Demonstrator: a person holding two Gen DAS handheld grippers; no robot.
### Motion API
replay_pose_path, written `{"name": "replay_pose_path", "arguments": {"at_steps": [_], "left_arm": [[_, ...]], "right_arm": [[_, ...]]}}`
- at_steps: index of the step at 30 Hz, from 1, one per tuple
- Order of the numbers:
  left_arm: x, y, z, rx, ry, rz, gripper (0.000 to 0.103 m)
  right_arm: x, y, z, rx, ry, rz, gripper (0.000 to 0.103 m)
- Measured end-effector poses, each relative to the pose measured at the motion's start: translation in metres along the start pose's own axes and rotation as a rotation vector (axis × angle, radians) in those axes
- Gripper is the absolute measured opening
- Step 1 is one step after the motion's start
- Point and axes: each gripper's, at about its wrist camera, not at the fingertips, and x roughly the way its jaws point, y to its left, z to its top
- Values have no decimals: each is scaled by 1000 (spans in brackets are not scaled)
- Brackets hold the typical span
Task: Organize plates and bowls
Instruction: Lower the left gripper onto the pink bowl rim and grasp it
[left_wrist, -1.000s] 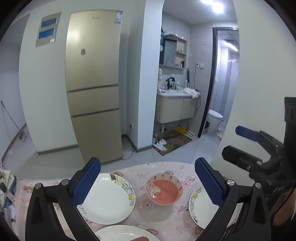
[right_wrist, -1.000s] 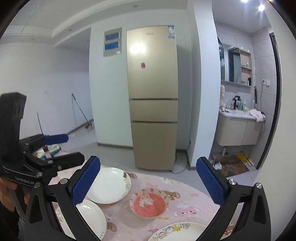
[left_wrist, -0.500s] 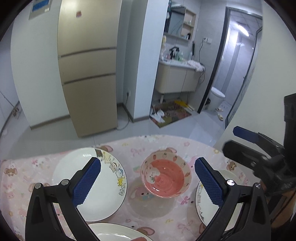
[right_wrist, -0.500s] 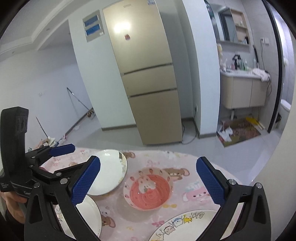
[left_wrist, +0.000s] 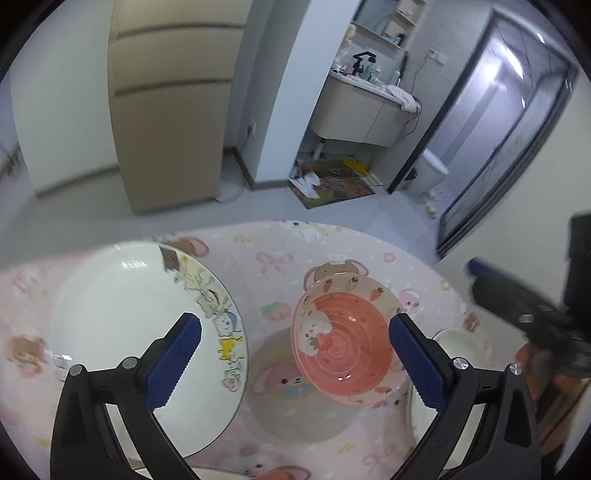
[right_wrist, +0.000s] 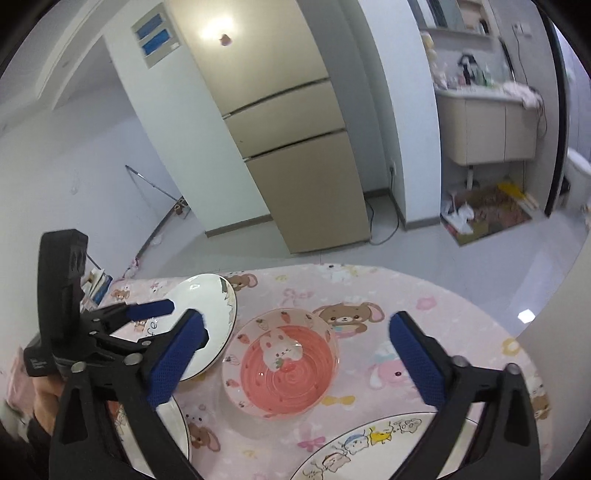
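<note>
A pink bowl (left_wrist: 343, 343) (right_wrist: 284, 365) with a rabbit and strawberries stands on the round table's pink cartoon cloth (right_wrist: 424, 317). Around it lie white plates with cartoon rims: a large one to the left (left_wrist: 140, 332) (right_wrist: 207, 317), one at the right (left_wrist: 458, 343) (right_wrist: 369, 443), and one at the near left (right_wrist: 173, 424). My left gripper (left_wrist: 297, 354) (right_wrist: 147, 326) hovers open above the gap between the large plate and the bowl. My right gripper (right_wrist: 297, 356) (left_wrist: 480, 280) hangs above the bowl; its jaws are closing, still wide, and touch nothing.
Beyond the table's far edge is grey floor, a beige fridge (right_wrist: 295, 122) against a white wall, and a washroom with a vanity (right_wrist: 487, 125) and a floor mat (left_wrist: 332, 181). A hand (right_wrist: 44, 402) holds the left gripper's handle.
Both grippers have come down and tipped toward the table, so the bowl and plates look larger and closer. The right gripper's fingers stand slightly nearer each other.
</note>
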Motion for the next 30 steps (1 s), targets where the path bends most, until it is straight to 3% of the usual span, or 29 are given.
{"name": "replay_pose_path", "arguments": {"at_steps": [6,10,12,16,20,30], "left_arm": [[17,26,3,-129,58,-102,103],[32,22,0,-98,105,-102,84],[35,20,-2,-90,112,-106,76],[41,13,-7,-43,127,-80,47],[47,8,-11,-26,145,-69,32],[70,-6,-20,20,198,7,23]], "right_arm": [[32,-25,-11,51,91,-24,69],[46,-34,-22,61,140,-21,48],[52,-35,-26,56,161,-22,32],[59,-34,-32,45,181,-16,28],[67,-34,-35,39,201,-12,17],[76,-38,-38,75,222,29,15]]}}
